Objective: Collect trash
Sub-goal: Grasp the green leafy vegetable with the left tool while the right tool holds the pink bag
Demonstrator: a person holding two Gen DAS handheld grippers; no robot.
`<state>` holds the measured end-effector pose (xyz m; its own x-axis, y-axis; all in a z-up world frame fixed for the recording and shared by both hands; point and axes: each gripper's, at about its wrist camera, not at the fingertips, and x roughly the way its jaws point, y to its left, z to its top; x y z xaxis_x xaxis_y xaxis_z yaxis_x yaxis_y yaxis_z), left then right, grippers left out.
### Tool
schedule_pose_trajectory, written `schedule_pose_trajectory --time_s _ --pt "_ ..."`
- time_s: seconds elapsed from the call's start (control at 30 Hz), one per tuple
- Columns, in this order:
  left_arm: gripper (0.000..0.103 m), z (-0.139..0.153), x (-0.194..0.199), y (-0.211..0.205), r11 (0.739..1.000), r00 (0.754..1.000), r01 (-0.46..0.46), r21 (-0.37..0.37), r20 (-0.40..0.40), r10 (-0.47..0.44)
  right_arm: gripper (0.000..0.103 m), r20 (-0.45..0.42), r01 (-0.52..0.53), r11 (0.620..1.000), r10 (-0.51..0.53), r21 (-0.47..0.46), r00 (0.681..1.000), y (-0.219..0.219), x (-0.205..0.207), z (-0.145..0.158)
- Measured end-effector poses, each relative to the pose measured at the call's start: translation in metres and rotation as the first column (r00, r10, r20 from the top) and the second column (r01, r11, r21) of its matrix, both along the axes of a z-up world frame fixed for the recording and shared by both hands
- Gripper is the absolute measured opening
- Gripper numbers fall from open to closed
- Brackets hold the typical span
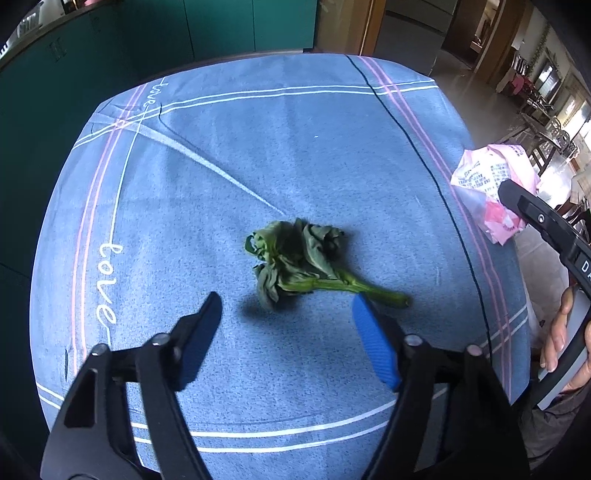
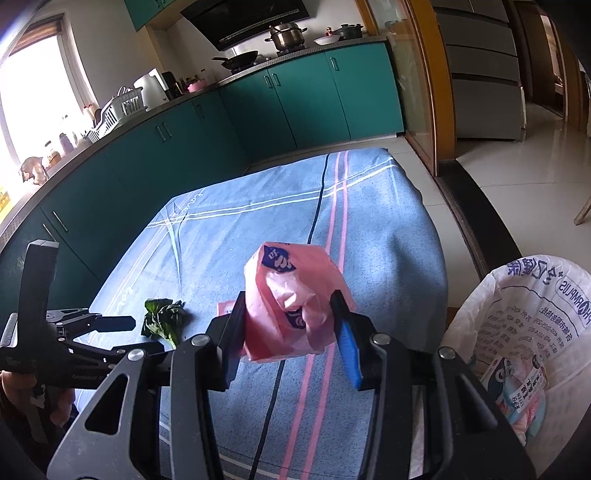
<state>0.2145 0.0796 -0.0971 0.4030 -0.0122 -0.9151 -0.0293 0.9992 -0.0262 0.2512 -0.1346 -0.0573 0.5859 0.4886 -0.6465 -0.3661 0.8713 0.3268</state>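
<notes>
Left gripper (image 1: pixel 286 302): jaws apart, empty, above the wilted leafy green (image 1: pixel 301 260) lying on the blue tablecloth (image 1: pixel 258 147).
Right gripper (image 2: pixel 290 323): clamped on a pink plastic bag (image 2: pixel 291 299), beside the lined bin (image 2: pixel 524 332).

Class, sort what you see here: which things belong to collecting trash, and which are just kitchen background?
Job: wilted green leafy stalk; crumpled pink plastic bag in right claw; white-lined bin; left claw.
Background: steel pot; black wok; white dish rack.
</notes>
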Motion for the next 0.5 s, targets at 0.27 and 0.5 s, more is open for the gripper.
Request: schedule_pose_trajectory --time_s 0.27,0.5 --pt "0.058 0.0041 -0.0009 0.0076 0.999 1.000 -0.021 -0.049 0.017 0.022 0.044 -0.003 0.001 1.000 -0.001 0.000 1.000 -0.0005 0.0002 -0.0009" --pt "0.059 0.0021 -0.0007 0.0030 0.998 1.000 -0.017 -0.067 0.006 0.018 0.044 -0.005 -0.006 1.000 0.006 -0.004 1.000 -0.0003 -0.0006 -0.0025"
